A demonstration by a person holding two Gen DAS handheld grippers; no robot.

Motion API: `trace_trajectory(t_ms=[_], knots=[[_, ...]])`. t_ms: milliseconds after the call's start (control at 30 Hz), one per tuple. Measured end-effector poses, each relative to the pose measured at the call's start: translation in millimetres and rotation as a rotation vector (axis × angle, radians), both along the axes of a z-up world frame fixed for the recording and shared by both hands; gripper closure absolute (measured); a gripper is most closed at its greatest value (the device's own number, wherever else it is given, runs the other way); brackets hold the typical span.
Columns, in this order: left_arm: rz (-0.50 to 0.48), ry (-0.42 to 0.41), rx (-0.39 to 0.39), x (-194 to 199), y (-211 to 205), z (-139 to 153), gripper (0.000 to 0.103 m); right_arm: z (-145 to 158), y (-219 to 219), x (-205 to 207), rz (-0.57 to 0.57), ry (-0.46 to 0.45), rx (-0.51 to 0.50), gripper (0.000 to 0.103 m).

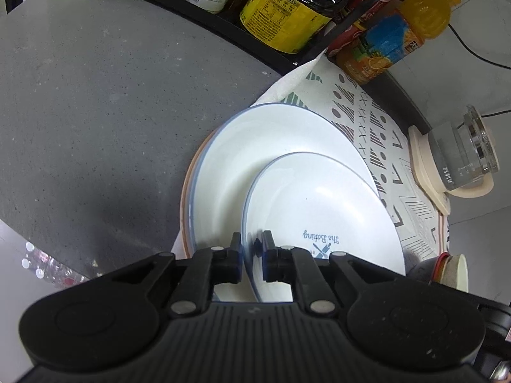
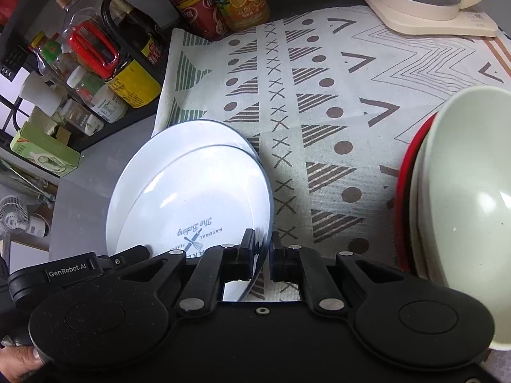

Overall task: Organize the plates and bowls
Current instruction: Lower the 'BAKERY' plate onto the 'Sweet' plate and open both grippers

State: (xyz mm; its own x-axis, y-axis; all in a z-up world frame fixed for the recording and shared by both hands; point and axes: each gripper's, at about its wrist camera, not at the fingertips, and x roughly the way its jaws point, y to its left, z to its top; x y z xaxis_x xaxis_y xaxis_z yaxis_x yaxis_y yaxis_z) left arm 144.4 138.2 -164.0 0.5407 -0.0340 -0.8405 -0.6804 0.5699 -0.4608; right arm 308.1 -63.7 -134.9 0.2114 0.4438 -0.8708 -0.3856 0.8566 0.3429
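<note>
**Both grippers pinching the small plate's rim over the stack**

The left gripper point(image 1: 252, 252) and the right gripper point(image 2: 263, 255) are each closing their jaws on the rim of the small printed plate point(image 1: 322, 210), one on either near edge, so neither hand is nearer than the other. The plate is tilting, its far edge resting on or just above the larger blue-rimmed plate point(image 1: 268, 146), which is lying on a peach-rimmed plate point(image 1: 186, 198) at the patterned cloth's point(image 2: 319, 95) left edge on the grey worktop point(image 1: 95, 95). Being round, the plate has no long axis; its face is pointing up, and its print reads upside down. A stack of bowls point(image 2: 463, 191) is sitting to the right. Judging by this, lowering it flat and centred comes next.
</note>
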Motion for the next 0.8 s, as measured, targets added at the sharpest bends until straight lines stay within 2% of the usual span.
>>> trace_trajectory(t_ms=[233,333,433,500,567,633,800], knots=[[0.002,0.027,-0.001,4.9,5.4,-2.2,0.093,-4.9,11.0,0.6,0.004,-0.029,-0.024,0.093],[-0.015,0.058,0.014,8.1,5.4,2.9,0.093,-4.0,15.5,1.8,0.017,-0.046,-0.04,0.092],[-0.009,0.053,0.027,6.3,8.4,10.4,0.093,-3.5,17.7,3.2,0.023,-0.053,-0.049,0.092],[0.003,0.05,0.03,4.3,11.7,14.9,0.086,-3.4,18.4,3.6,0.023,-0.057,-0.051,0.092],[0.008,0.032,0.02,1.5,15.4,16.9,0.07,-3.0,19.4,3.5,0.021,-0.061,-0.055,0.091],[0.008,0.018,0.004,-0.3,17.8,18.6,0.067,-2.7,20.6,3.3,0.021,-0.065,-0.06,0.091],[0.018,-0.005,0.047,-4.4,18.6,31.1,0.058,-4.4,21.5,3.5,0.027,-0.073,-0.063,0.089]])
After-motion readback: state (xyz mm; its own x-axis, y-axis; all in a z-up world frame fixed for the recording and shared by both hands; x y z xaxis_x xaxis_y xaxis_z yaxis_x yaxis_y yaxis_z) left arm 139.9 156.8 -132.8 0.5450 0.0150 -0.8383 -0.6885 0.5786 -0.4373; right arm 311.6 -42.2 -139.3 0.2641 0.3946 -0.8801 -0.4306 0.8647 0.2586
